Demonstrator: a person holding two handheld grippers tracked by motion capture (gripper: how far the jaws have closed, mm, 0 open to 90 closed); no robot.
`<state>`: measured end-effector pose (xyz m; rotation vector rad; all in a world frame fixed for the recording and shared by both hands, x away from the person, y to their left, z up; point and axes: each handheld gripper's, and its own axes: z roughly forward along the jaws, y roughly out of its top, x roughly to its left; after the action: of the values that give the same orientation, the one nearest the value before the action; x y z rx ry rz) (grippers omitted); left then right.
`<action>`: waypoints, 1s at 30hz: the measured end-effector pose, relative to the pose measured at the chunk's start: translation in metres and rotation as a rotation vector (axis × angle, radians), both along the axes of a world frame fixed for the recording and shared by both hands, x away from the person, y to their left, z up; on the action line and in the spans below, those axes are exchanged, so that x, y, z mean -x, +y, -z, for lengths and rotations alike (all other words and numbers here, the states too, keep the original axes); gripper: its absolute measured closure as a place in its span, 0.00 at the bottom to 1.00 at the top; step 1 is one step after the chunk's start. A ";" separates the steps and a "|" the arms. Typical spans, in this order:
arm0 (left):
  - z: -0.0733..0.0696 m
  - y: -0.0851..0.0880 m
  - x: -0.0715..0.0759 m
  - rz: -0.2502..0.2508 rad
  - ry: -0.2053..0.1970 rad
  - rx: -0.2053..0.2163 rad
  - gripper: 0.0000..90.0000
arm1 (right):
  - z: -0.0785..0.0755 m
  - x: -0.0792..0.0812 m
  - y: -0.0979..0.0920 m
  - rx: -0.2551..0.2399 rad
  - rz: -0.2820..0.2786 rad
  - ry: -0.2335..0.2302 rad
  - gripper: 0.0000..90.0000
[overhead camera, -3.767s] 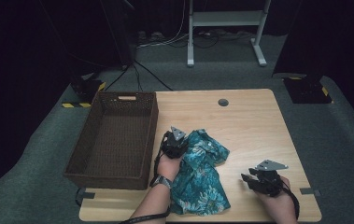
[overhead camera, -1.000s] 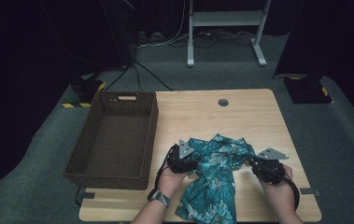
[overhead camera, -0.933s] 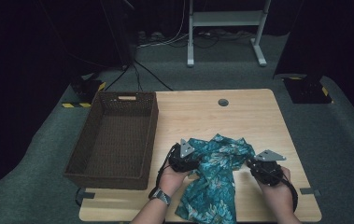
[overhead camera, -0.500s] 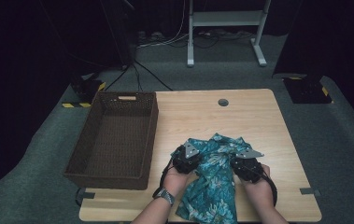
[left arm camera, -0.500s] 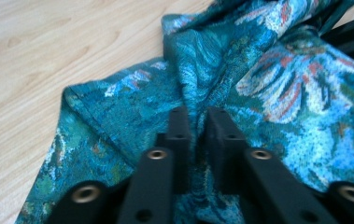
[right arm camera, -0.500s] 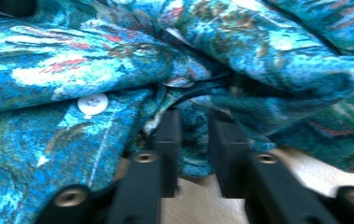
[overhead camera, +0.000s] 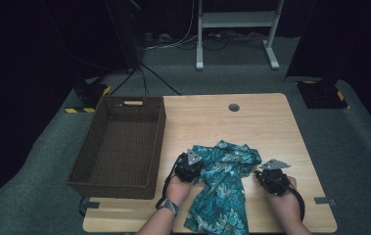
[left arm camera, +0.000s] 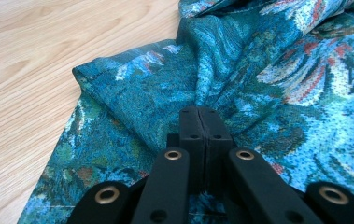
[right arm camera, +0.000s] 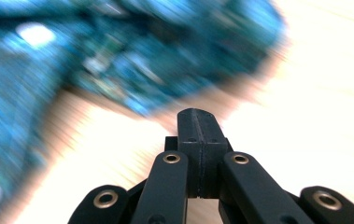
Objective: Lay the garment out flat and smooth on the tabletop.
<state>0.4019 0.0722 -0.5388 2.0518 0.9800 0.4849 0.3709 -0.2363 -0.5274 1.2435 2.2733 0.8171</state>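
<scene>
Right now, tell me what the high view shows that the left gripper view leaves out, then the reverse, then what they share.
High view alone: the brown wicker basket at the table's left, the right gripper lying on bare wood beside the cloth, both forearms, and the dark floor with a white stand behind.
Left gripper view alone: the left gripper with its jaws pressed together against a fold, plus the weave and a stitched hem.
Both share: the teal floral cloth and the light wooden table.

The right tongs [overhead camera: 263,175] have pulled back off the shirt [overhead camera: 222,188] onto bare tabletop [overhead camera: 271,127]; both tongs' jaws have just closed, the left tongs [left arm camera: 198,122] against the cloth.
</scene>
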 end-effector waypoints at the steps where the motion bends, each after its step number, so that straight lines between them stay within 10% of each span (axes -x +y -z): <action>1: 0.000 0.001 0.000 -0.005 0.001 0.005 0.99 | -0.001 0.001 -0.006 0.006 0.012 0.005 1.00; 5: -0.001 0.000 0.002 -0.009 -0.006 0.011 0.97 | -0.004 0.004 -0.013 -0.029 0.027 -0.003 0.96; 13: 0.001 -0.003 0.003 0.006 -0.002 -0.001 0.97 | 0.003 -0.007 0.038 -0.072 -0.010 -0.009 0.67; 19: 0.001 -0.003 0.003 0.013 0.001 -0.018 0.99 | 0.004 -0.009 0.039 -0.053 -0.005 -0.022 0.98; 30: 0.001 0.004 0.003 -0.016 0.007 -0.051 0.99 | 0.000 0.003 0.007 0.008 0.000 -0.004 1.00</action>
<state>0.3993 0.0765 -0.5395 2.0936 0.9982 0.5168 0.3681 -0.2291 -0.5273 1.2372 2.2713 0.8096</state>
